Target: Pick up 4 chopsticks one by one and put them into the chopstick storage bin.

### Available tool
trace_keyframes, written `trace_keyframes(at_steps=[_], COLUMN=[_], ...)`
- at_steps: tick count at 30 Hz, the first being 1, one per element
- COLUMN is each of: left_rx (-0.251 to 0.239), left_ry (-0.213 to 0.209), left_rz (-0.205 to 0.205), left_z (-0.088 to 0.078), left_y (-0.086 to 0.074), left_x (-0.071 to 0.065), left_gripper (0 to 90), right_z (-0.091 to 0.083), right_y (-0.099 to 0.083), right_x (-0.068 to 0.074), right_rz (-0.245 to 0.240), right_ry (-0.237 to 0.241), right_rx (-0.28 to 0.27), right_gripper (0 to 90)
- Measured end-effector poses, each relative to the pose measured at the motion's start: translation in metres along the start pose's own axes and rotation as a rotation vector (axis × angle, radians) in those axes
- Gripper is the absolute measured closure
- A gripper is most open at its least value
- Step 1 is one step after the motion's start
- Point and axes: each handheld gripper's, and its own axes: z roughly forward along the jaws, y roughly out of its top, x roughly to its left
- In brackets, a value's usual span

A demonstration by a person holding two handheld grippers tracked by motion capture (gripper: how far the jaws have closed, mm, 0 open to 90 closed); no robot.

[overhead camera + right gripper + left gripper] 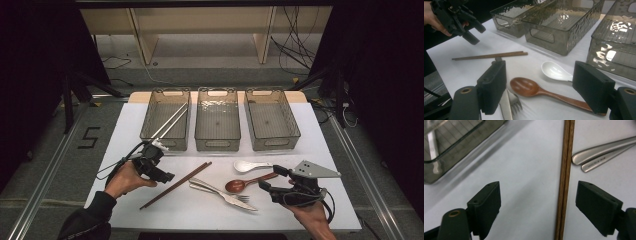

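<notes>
A pair of brown wooden chopsticks (175, 185) lies slantwise on the white table top (130, 130). My left gripper (167, 176) hovers just over their upper half with its jaws open. In the left gripper view the chopsticks (564, 182) run between the jaws, nearer the right one, and neither pad touches them; the left gripper (539, 192) holds nothing. My right gripper (270, 178) is open at the right, beside the handle of a brown wooden spoon (240, 185). In the right gripper view the right gripper (540, 75) frames the wooden spoon (529, 87) and a white spoon (554, 71).
Three clear bins stand in a row at the back: the left bin (165, 142) holds silver chopsticks (170, 122), beside it are the middle bin (217, 144) and the right bin (275, 142). A steel fork and knife (225, 194) lie between the grippers.
</notes>
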Motion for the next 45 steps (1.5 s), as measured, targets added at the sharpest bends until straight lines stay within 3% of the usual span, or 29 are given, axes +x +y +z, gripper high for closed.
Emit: trace_keyframes(at_steps=[9, 17, 22, 32, 38, 45], left_rx=[0.044, 0.094, 0.135, 0.159, 0.166, 0.176], left_ry=[0.014, -0.012, -0.032, -0.053, -0.059, -0.028], left_rz=[0.007, 0.037, 0.031, 0.046, 0.032, 0.059], left_z=[0.007, 0.013, 0.02, 0.026, 0.03, 0.031], left_y=[-0.006, -0.008, -0.01, -0.009, -0.01, -0.009], left_x=[-0.001, -0.01, -0.012, -0.013, -0.01, -0.011], left_gripper=[23.3, 36.0, 44.4, 57.8, 63.2, 71.9], right_z=[0.0, 0.0, 0.0, 0.001, 0.001, 0.001], right_y=[0.0, 0.0, 0.0, 0.0, 0.0, 0.0], right_x=[0.0, 0.0, 0.0, 0.0, 0.001, 0.001], right_rz=[0.002, -0.002, 0.0, -0.002, 0.0, 0.0], right_ry=[-0.001, 0.0, 0.0, 0.0, 0.001, 0.0], right_rx=[0.001, 0.002, 0.001, 0.001, 0.003, 0.004], right_gripper=[28.2, 28.2, 28.2, 28.2, 28.2, 28.2])
